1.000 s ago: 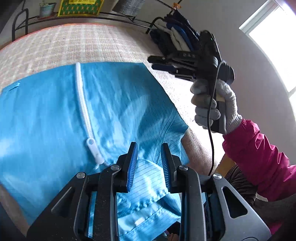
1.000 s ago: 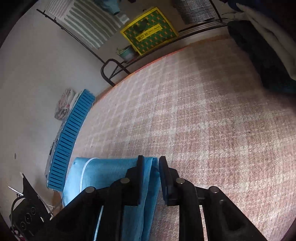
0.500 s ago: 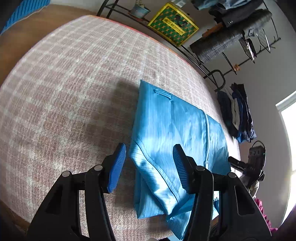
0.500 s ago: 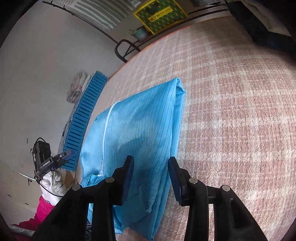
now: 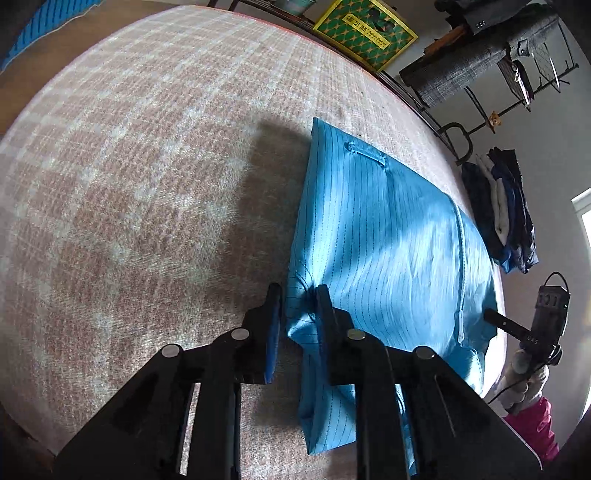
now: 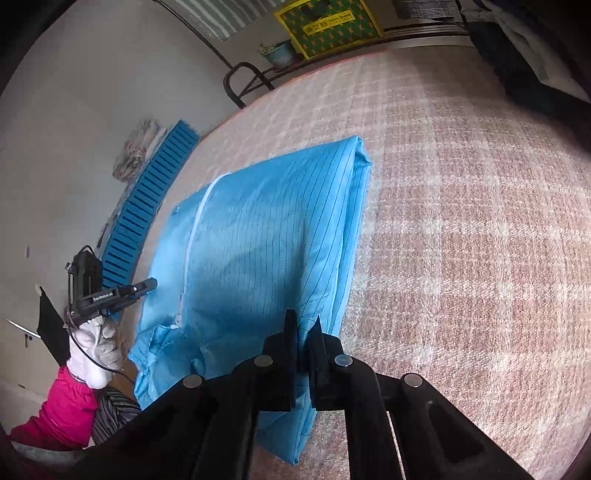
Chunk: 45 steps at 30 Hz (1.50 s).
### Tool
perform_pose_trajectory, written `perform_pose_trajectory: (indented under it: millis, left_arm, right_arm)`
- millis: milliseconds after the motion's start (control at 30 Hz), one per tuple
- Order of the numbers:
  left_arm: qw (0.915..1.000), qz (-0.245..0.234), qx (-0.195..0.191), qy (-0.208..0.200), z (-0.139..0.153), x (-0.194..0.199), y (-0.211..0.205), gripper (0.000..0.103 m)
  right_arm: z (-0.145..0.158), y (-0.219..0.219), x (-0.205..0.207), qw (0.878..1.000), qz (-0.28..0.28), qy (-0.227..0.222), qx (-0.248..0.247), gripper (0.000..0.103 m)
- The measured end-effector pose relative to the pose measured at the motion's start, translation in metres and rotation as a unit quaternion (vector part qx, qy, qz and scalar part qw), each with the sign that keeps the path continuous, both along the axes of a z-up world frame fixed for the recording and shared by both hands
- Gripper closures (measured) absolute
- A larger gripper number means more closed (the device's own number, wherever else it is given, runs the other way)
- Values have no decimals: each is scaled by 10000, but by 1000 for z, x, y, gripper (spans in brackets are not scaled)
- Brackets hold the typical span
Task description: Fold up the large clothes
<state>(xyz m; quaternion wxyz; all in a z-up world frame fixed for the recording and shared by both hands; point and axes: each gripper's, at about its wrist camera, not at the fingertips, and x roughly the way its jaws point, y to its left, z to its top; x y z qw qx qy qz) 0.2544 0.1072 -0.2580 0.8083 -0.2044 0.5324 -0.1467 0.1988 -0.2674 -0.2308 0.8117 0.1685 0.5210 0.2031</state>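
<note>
A blue pinstriped garment (image 5: 388,240) with a white zip (image 5: 461,266) lies folded into a long rectangle on the plaid cover. My left gripper (image 5: 298,291) is at its left edge near the front. The jaws are closing, and puckered fabric is pinched between the blue pads. In the right wrist view the garment (image 6: 258,240) runs away from me. My right gripper (image 6: 304,319) is on its right edge, its jaws closing with the fabric pinched between them. Each gripper also shows in the other's view, held by a white-gloved hand (image 6: 96,339).
The pink-and-white plaid cover (image 5: 147,166) spreads wide to the left and far side. A pile of dark clothes (image 5: 506,221) lies at the right edge. A yellow-green box (image 5: 365,29) and a metal rack stand behind. A blue slatted panel (image 6: 144,210) leans by the wall.
My left gripper swung from the zip and collar to the garment's left edge, opened wide, then closed on the edge. My right gripper narrowed onto the right edge.
</note>
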Motion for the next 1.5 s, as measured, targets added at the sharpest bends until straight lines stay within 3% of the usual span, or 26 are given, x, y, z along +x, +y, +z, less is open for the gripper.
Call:
perform_pose_trajectory:
  millis: [67,133,267,400,467,600,767,867,1133,1233,1400,1500]
  left_arm:
    - [9996,148,113,-217,15,-8,4,73]
    - [9984,137,233,-494,33,-21,7,73]
    - [9944,-375,118,-976,68,-66,-5,73]
    - [9880,-1098,-46,-1082,81,-108,-40,78]
    - [9836,-1479,-111,-1022,80,-121,-61,86]
    - [9760,-1904,120,-1052,69,-134,-95,86]
    - [9758,-1875,329,-1078,49,-122,-109,86]
    - [9768,-1856,242,-1043,40,-115,-112,86]
    - [9691,-2021,437,-1348,42,-131,-120,86]
    - [9626,-2187,513,-1514,46,-135,-125,86]
    - [9693,-2202,417,-1014,17,-109,-125,86]
    - [9702,-2257,304,-831,2,-106,-124,86]
  right_arm:
    - [12,2,-3,9997,-8,-171,-154,77]
    - [28,0,-12,9988,-50,-457,-181,72]
    - [62,8,-35,9952,279,-914,-222,73]
    - [76,43,-52,9884,1078,-1049,-187,81]
    - [72,65,-57,9846,1433,-988,-154,87]
    - [57,108,-59,9746,2055,-838,-286,90]
    - [35,144,-57,9630,2567,-617,-540,90]
    - [26,159,-57,9586,2737,-548,-559,90]
    - [41,181,-28,9604,2678,-701,-317,90]
    - [45,194,-13,9595,2705,-717,-331,90]
    - [37,208,1,9571,2805,-595,-421,90]
    - [23,208,17,9623,2594,-410,-702,90]
